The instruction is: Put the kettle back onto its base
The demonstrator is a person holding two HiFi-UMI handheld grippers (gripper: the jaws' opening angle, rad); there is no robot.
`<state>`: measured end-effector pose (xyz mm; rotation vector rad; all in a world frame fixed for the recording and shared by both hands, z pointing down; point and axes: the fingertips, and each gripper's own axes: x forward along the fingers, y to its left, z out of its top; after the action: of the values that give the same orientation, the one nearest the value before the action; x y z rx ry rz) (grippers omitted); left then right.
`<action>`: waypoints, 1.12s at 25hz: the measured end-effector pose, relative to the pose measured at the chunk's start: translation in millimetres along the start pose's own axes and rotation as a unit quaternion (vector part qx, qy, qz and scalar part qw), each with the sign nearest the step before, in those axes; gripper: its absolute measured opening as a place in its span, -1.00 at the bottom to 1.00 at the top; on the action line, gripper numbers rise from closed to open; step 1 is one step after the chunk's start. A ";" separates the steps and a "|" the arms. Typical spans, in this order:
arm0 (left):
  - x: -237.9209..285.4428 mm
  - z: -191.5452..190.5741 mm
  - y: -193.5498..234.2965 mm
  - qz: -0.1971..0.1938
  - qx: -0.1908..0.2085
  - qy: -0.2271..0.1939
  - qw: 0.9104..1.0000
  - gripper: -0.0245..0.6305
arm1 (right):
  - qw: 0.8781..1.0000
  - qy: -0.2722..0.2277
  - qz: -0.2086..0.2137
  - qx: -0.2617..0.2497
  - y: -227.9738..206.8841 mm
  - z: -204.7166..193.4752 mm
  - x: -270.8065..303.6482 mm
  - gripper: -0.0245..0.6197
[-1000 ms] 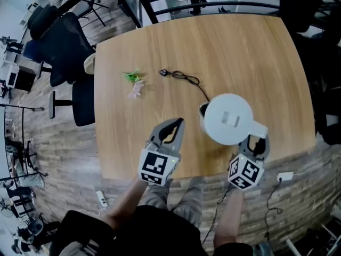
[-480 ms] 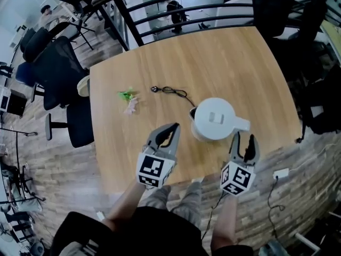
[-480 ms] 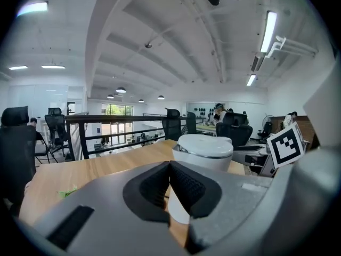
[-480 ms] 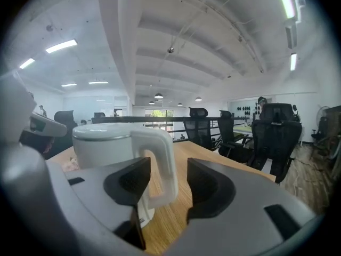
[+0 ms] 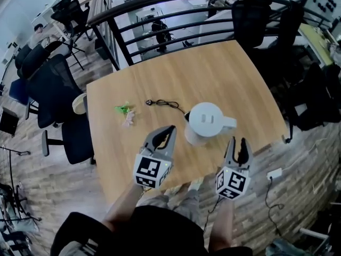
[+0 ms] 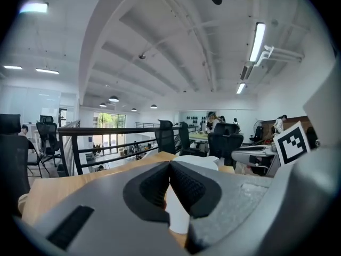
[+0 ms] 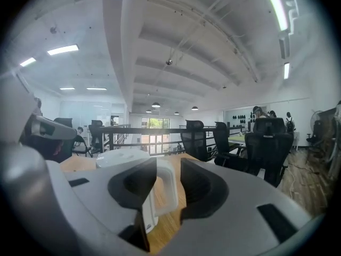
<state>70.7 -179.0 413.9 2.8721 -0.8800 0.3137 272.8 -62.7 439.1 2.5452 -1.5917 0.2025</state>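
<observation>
The white kettle [image 5: 205, 120] stands upright on the wooden table [image 5: 160, 73], handle toward the right. A dark bit of its base [image 5: 187, 116] shows at its left foot; the rest is hidden beneath it. My left gripper [image 5: 169, 128] hovers to the kettle's left, apart from it, jaws shut on nothing. My right gripper [image 5: 238, 142] hangs off the table's near edge, short of the handle; its jaws are closing with nothing between them. In the left gripper view the kettle [image 6: 197, 161] lies beyond the shut jaws. In the right gripper view the kettle's handle [image 7: 169, 188] lies beyond the jaws.
A black cord [image 5: 168, 104] runs from the base to a plug on the table. A small green and pink sprig [image 5: 127, 111] lies at the table's left. Office chairs [image 5: 53, 89] stand left of the table, and a black railing [image 5: 160, 15] runs behind it.
Both grippers have risen and drawn back toward me. The right one has left the kettle's handle and its jaws have narrowed. The kettle stays where it stood.
</observation>
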 end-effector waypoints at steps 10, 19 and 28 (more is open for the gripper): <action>-27.6 28.4 -14.9 -0.034 0.023 -0.029 0.999 -0.92 | 1.000 -0.026 -0.008 -0.013 14.1 34.8 -45.6 -0.70; -52.6 38.4 -18.1 -0.052 0.036 -0.041 0.997 -0.92 | 0.999 -0.038 -0.011 -0.024 37.5 44.3 -77.0 -0.84; -63.0 32.9 -24.3 -0.069 0.036 -0.039 0.996 -0.92 | 0.999 -0.028 -0.017 -0.022 46.0 38.7 -94.5 -0.92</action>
<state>38.8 -130.8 366.1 3.0115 -0.6895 0.2261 192.1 -6.4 385.6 2.5636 -1.5514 0.0928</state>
